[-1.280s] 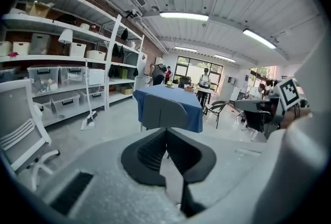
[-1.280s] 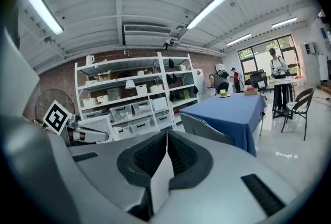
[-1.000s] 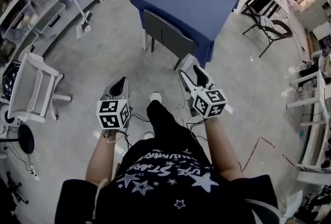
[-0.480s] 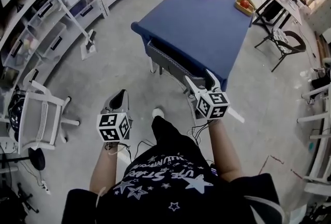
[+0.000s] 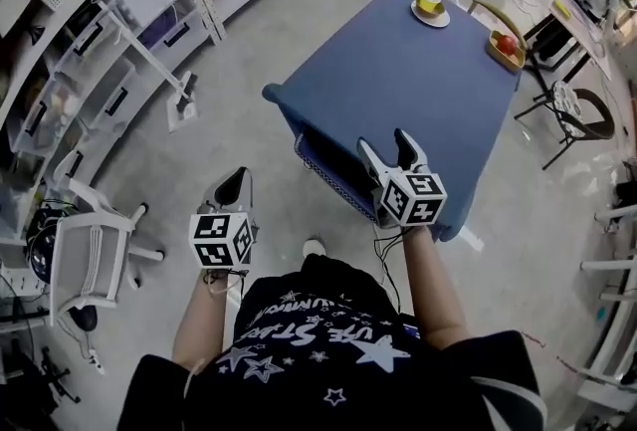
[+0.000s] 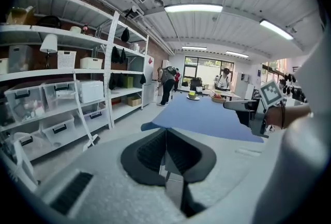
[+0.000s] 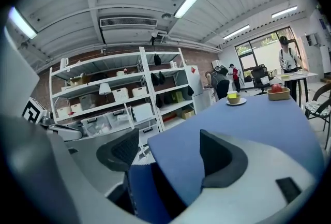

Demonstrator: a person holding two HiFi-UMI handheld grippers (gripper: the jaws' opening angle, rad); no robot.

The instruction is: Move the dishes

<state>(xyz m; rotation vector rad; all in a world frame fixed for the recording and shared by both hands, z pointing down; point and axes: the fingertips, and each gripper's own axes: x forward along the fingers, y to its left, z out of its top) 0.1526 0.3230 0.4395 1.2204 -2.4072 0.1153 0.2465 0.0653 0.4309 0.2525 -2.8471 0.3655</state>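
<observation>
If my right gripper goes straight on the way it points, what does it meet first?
Probably the near edge of the blue-clothed table, seen between the jaws of the right gripper, which have just been opening; depth is unclear.

Grey concrete floor (image 5: 234,135), white storage shelving (image 5: 109,41), blue-clothed table (image 5: 398,91), white chair (image 5: 85,255), ceiling strip lights (image 6: 193,8).
</observation>
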